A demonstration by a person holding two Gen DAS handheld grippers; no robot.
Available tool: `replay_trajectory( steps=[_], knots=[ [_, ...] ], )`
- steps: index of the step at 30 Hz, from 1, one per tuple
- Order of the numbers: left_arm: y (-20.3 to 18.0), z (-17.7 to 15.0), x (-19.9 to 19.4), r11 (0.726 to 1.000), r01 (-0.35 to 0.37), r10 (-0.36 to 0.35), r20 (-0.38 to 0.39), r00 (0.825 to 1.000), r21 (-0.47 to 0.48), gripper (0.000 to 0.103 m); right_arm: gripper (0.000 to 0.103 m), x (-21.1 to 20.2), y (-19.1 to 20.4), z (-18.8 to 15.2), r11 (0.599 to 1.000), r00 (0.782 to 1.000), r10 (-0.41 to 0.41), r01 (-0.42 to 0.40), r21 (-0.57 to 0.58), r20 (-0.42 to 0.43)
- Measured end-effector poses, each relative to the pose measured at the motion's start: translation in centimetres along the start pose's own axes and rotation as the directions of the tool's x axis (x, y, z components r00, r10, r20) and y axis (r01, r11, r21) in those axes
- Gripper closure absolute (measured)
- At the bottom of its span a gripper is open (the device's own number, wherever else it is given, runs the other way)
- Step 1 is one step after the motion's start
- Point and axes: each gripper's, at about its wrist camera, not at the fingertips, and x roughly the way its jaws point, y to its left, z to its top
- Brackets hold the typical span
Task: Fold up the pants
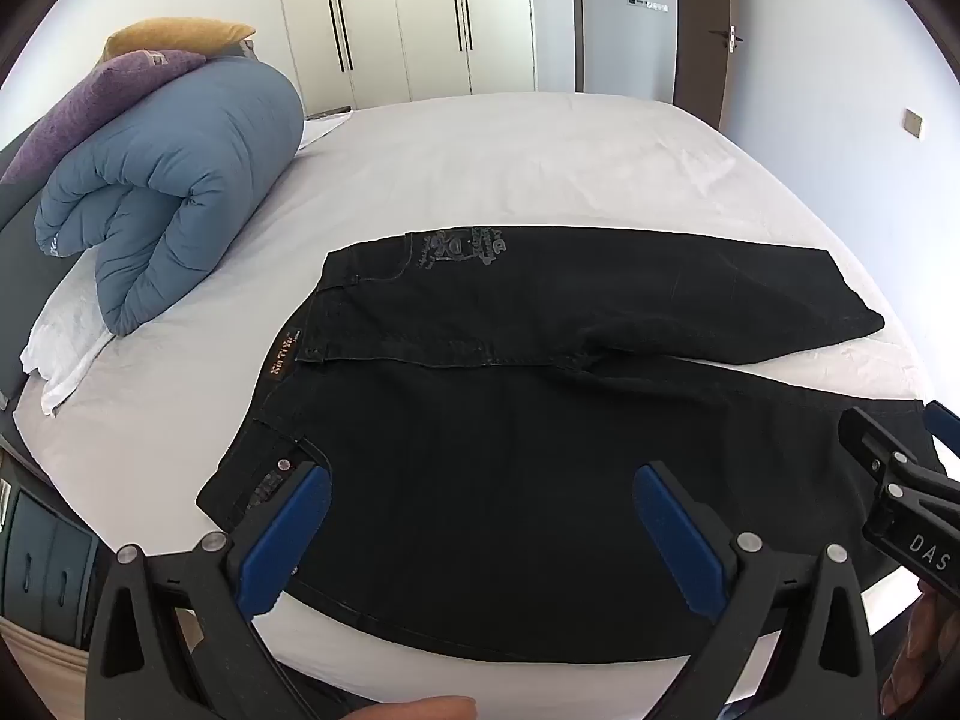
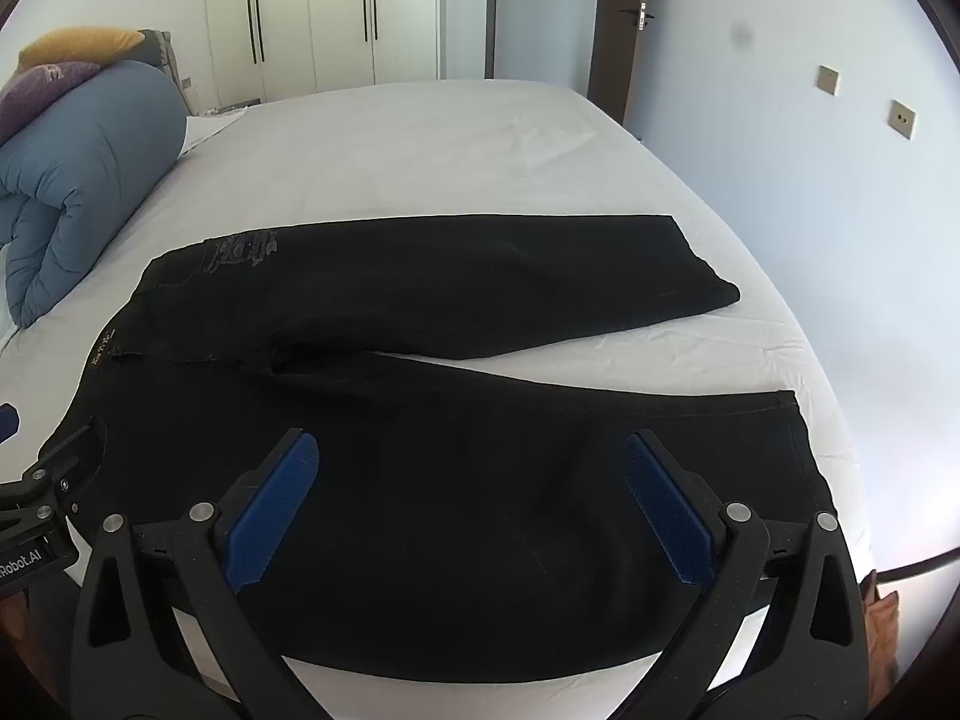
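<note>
Black pants (image 1: 510, 396) lie flat on a white bed (image 1: 480, 168), waistband to the left, both legs running right and spread in a V. In the right wrist view the pants (image 2: 456, 420) show both hems at the right. My left gripper (image 1: 480, 480) hovers open over the near leg by the waistband, blue pads wide apart and empty. My right gripper (image 2: 471, 450) hovers open over the near leg's lower half, also empty. The right gripper (image 1: 900, 480) shows at the left wrist view's right edge; the left gripper (image 2: 42, 498) shows at the other view's left edge.
A rolled blue duvet (image 1: 174, 180) with a purple pillow (image 1: 96, 102) and a yellow pillow (image 1: 174, 33) sits at the bed's left. White wardrobes (image 1: 408, 12) and a door stand behind. The bed sheet (image 2: 420, 144) stretches bare beyond the pants.
</note>
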Motion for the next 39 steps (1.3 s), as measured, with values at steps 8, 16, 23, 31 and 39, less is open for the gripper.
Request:
replay_trajectory(
  steps=[8, 16, 23, 31, 39],
  knots=[
    [0.5, 0.1, 0.0, 1.0, -0.003, 0.003, -0.001, 1.0, 0.002, 0.0, 0.0, 0.2, 0.2, 0.0, 1.0, 1.0, 0.002, -0.002, -0.001, 0.0],
    [0.1, 0.0, -0.4, 1.0, -0.015, 0.015, -0.003, 1.0, 0.013, 0.0, 0.0, -0.3, 0.8, -0.4, 1.0, 1.0, 0.0, -0.001, -0.005, -0.007],
    [0.6, -0.2, -0.4, 1.0, -0.016, 0.016, -0.003, 1.0, 0.014, 0.0, 0.0, 0.1, 0.7, -0.4, 1.0, 1.0, 0.007, -0.007, -0.01, -0.01],
    [0.4, -0.1, -0.4, 1.0, -0.02, 0.02, -0.002, 1.0, 0.016, 0.0, 0.0, 0.1, 0.6, -0.4, 1.0, 1.0, 0.01, -0.01, -0.011, -0.012],
    [0.7, 0.1, -0.6, 1.0, -0.022, 0.022, -0.005, 1.0, 0.016, 0.0, 0.0, 0.0, 0.7, -0.4, 1.0, 1.0, 0.011, -0.011, -0.014, -0.014]
  ],
)
